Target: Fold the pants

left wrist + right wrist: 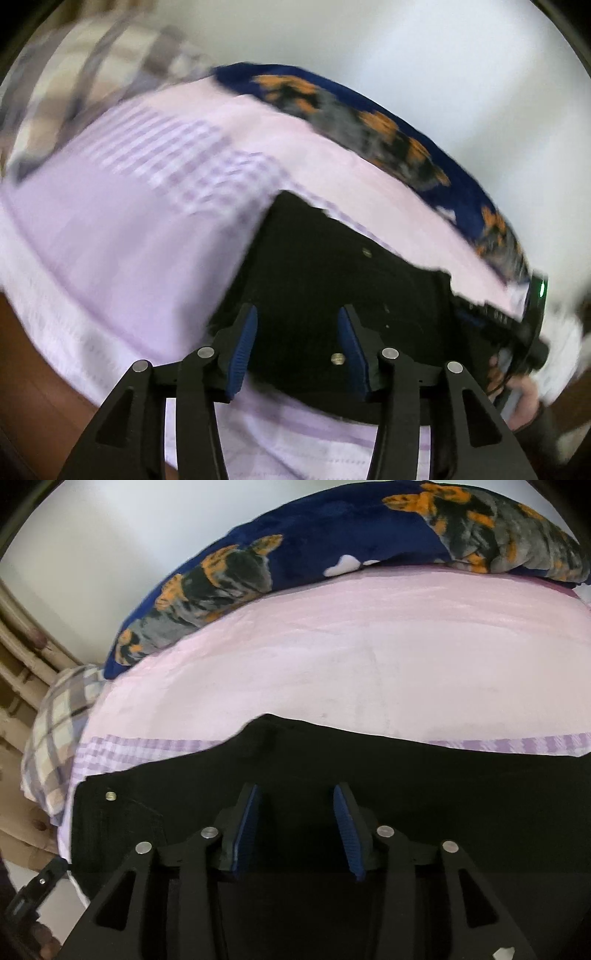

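Both grippers hovering over black pants, nothing gripped yet.

The pants (369, 775) are lying flat on the pink bed sheet (332, 646), nearer than the blue blanket (314, 535). Left of the pants' middle, the left gripper (297, 347) is gaping wide with empty jaws; its blurred view risks a misjudged pinch. The right gripper (295, 827), equally wide and empty, may be snagging sheet along with cloth.

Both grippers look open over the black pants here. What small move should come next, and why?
Probably lower the right gripper onto the pants and close on an edge. Both it and the left gripper are open and empty, and the pants lie spread on the pink sheet, so no fold seems begun.
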A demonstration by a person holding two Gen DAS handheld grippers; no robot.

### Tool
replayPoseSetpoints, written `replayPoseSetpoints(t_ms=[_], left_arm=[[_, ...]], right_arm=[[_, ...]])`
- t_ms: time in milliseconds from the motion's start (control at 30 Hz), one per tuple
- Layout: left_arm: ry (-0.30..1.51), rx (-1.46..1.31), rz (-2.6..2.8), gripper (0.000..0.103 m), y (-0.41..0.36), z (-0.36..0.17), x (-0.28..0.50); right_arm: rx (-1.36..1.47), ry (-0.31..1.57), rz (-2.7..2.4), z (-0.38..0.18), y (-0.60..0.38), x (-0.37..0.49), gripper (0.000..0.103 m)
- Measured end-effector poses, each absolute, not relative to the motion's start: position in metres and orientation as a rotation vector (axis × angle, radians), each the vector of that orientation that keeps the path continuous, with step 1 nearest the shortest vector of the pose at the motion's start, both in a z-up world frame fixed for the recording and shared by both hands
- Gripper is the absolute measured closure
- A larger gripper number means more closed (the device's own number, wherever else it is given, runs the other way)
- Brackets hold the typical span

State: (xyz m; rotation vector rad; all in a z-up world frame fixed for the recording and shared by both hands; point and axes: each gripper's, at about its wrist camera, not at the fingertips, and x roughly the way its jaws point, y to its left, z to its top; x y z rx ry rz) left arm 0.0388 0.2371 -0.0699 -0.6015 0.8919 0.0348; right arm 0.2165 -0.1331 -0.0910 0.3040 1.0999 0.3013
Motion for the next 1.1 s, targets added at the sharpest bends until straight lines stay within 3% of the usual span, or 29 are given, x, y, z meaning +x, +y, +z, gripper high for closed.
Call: replayPoseSetpoints(t_ms=[233, 633, 1100], left_arm=[[0.929, -0.881, -0.007, 0.053, 0.276, -0.101, 0.015], [0.951, -0.995, -0.098, 0.048, 0.265, -0.133, 0.021], [0.858, -1.085, -0.106, 0.047, 0.278, -0.15, 0.035]], right_arm=[[0.384, 1.076, 0.328, -0.074, -0.131, 0.196, 0.038], [0.383, 1.077, 0.369, -0.049, -0.126, 0.159, 0.034], [0.409, 1.12, 0.367, -0.059, -0.101, 0.161, 0.034]])
